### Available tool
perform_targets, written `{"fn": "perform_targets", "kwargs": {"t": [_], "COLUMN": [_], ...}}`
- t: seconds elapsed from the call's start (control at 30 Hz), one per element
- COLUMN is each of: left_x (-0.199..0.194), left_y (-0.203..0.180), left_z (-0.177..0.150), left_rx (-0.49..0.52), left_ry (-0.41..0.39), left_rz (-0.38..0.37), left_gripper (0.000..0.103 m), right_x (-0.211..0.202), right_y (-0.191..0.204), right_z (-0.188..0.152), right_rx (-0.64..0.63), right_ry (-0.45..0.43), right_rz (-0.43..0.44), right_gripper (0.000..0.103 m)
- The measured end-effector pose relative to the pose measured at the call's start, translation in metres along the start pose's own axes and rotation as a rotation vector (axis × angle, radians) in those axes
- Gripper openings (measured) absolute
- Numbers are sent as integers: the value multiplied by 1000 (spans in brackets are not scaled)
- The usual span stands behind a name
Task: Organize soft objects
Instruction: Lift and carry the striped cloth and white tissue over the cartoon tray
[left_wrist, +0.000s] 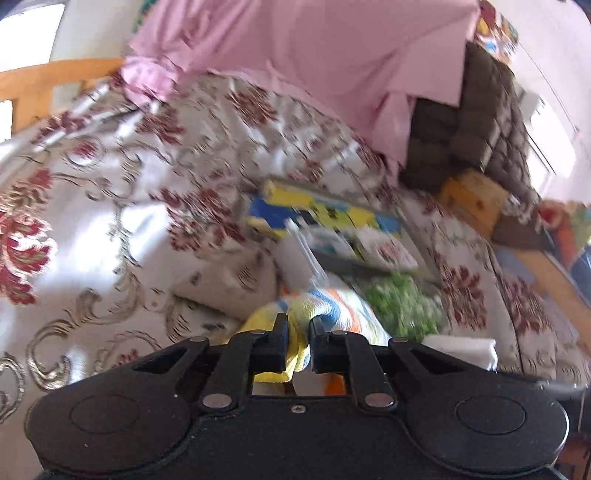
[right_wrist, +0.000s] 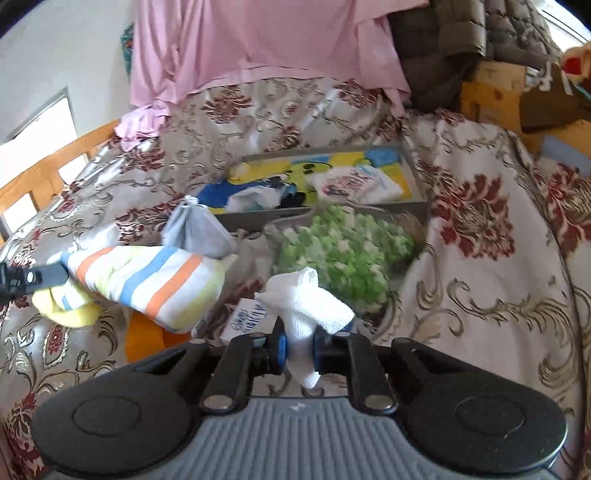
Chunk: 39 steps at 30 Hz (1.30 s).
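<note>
Left gripper (left_wrist: 298, 325): jaws drawn nearly together, clenched on the striped towel (left_wrist: 325, 306); the yellow edge of the cloth bunches between and below the fingers; in the right wrist view this gripper (right_wrist: 55, 275) enters from the left edge with the striped towel (right_wrist: 147, 284) hanging from its tip, lifted clear of the bedspread

Right gripper (right_wrist: 298, 334): jaws narrowed to a slim gap, pinching the white gauze cloth (right_wrist: 304, 299); blue pads (right_wrist: 282, 349) press the cloth on either side; one end of the cloth fans out above the fingers, the other hangs below them

Landmark: grey tray (right_wrist: 419, 170) with a yellow and blue cartoon print inside, lying on the floral bedspread (right_wrist: 480, 258)

Striped towel: in front of the tray and to its left, held in the air

White gauze cloth: in front of the tray, nearer the camera than the green knitted piece (right_wrist: 343, 254)

Green knitted piece: against the tray's near wall; whether it touches cannot be told

Grey pouch (right_wrist: 199, 229): just beside the tray's near left corner, behind the striped towel

White printed cloth (right_wrist: 358, 184): inside the tray, toward its right side

Pink sheet (right_wrist: 258, 40): draped behind the tray, well apart from both grippers

Left wrist view: motion-blurred; small details unreadable
</note>
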<state>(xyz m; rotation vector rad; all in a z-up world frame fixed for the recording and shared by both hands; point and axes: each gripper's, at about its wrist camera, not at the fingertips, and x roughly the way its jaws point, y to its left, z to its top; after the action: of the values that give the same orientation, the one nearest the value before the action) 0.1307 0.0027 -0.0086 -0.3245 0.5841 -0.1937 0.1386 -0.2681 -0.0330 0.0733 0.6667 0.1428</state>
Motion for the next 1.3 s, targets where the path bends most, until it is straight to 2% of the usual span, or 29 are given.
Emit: {"fn": "perform_targets", "kwargs": {"t": [0.17, 0.5, 0.6, 0.7, 0.73, 0.83, 1.0, 1.23, 1.3], "left_x": [2, 40, 46, 46, 45, 42, 44, 69, 71], "left_y": [1, 12, 20, 22, 22, 20, 1, -23, -23], "left_z": [5, 1, -2, -4, -4, -6, -10, -27, -27], "left_rx": [-14, -104, -170, -208, -222, -247, -155, 69, 95], "left_ry": [-59, 47, 102, 110, 107, 93, 62, 110, 114], "left_rz": [48, 36, 31, 4, -13, -72, -139, -49, -34], "left_gripper": [12, 13, 22, 36, 46, 65, 74, 74, 66], "right_x": [18, 34, 37, 38, 38, 40, 42, 44, 45], "right_y": [9, 1, 2, 4, 4, 5, 5, 6, 5], "right_z": [-3, -9, -10, -10, -10, -10, -10, -10, -10], "right_rx": [-21, 9, 4, -3, -4, -3, -6, -13, -14], "right_ry": [35, 74, 83, 79, 78, 78, 79, 75, 72], "right_rz": [34, 14, 11, 16, 17, 16, 12, 14, 14], "right_gripper": [15, 16, 17, 18, 18, 19, 19, 20, 20]}}
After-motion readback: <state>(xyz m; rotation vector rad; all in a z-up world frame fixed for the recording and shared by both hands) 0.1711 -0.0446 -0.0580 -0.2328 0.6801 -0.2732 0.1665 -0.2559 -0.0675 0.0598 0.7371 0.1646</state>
